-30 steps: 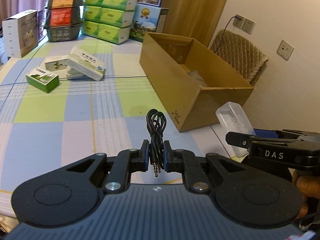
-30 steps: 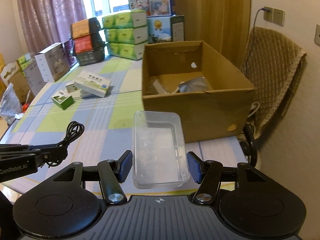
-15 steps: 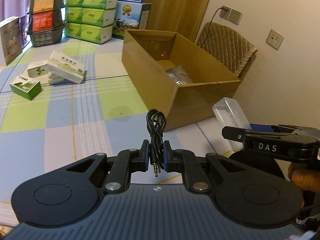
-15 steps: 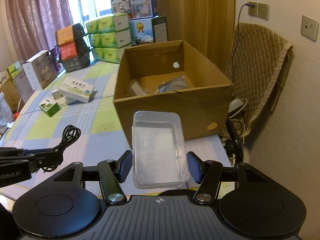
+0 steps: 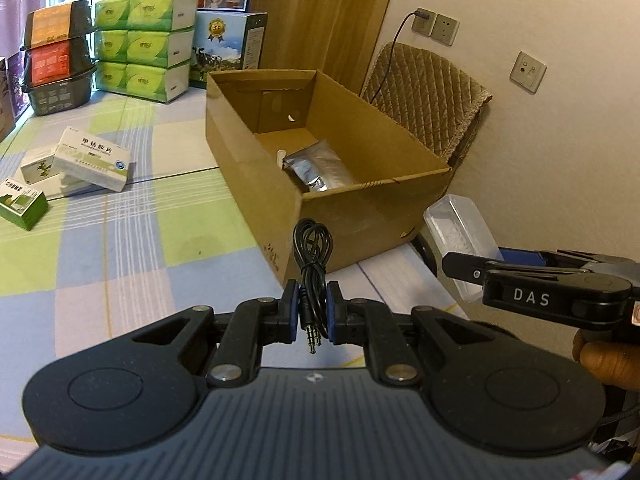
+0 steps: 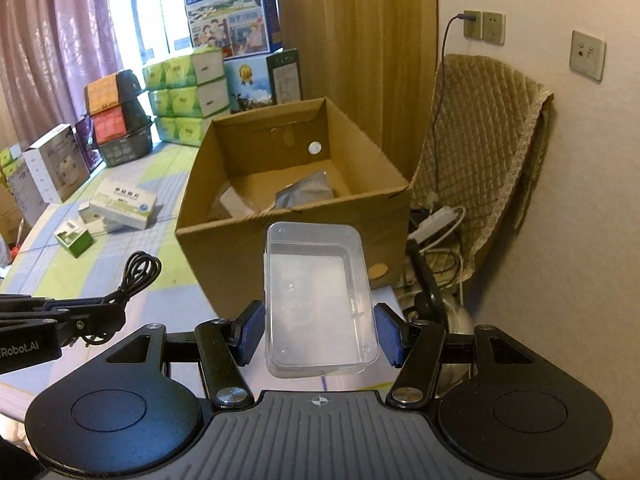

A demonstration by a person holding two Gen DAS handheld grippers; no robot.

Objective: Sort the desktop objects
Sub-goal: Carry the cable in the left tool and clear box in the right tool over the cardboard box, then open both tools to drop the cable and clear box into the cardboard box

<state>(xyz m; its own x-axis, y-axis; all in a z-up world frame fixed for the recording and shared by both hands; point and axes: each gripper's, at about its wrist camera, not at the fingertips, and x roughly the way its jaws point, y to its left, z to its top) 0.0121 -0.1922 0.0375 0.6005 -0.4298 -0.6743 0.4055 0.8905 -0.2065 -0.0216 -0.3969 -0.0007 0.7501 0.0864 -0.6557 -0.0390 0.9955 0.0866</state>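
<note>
My left gripper [image 5: 313, 312] is shut on a coiled black audio cable [image 5: 313, 252], its plugs hanging between the pads, just short of the near corner of an open cardboard box [image 5: 332, 216]. My right gripper [image 6: 320, 332] is shut on a clear plastic container [image 6: 318, 296], held in front of the box's near wall [image 6: 296, 240]. Inside the box lie a silver foil pouch [image 5: 316, 168] and a white item. From the right wrist view the cable [image 6: 138, 272] and left gripper show at lower left; the container [image 5: 460, 232] shows at right in the left wrist view.
Several small medicine boxes [image 5: 92, 158] lie on the checked tablecloth [image 5: 120, 248] at left. Green tissue packs [image 5: 144, 48], stacked black baskets [image 5: 58, 64] and cartons stand at the far edge. A padded chair [image 6: 480, 160] with cables stands right of the table by the wall.
Both grippers have risen and moved toward the cardboard box with their loads; the box interior and its pouch now show more fully. Both grips are unchanged.
</note>
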